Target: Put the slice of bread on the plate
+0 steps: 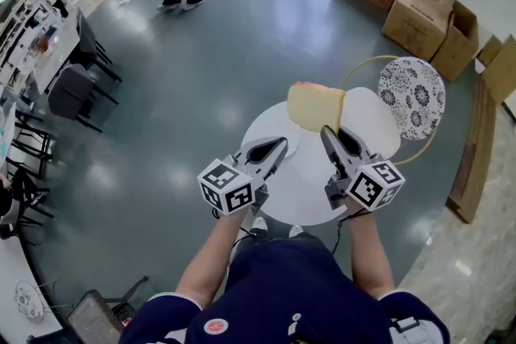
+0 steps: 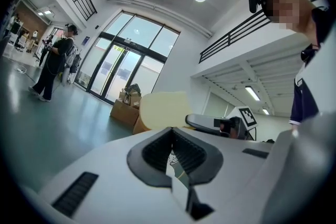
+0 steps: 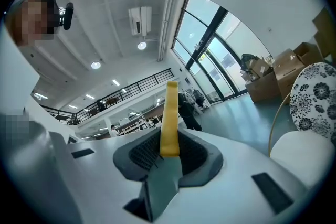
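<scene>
Left gripper (image 1: 280,144): jaws pressed together with nothing between them, which its own view confirms (image 2: 172,150). It hangs idle over the round white table (image 1: 305,191).

Just beside its tip I take a pale disc on the tabletop to be the plate (image 1: 293,136). It is white on white, so I log that as probable only. It looks bare.

Slice of bread (image 1: 316,106): in the air above the far part of the table, a little right of the plate and touching neither.

Right gripper (image 1: 328,133): jaws pinching the slice by its near edge. In its own view the slice (image 3: 170,113) stands edge-on between the pads.

Far right: a patterned chair cushion (image 1: 411,97), not involved.

Assessment: the pick is done and the carry is in hand; placement is not yet made. The next move calls for shifting the slice left over the plate, lowering it, tipping it flat, and only then parting the jaws.
</scene>
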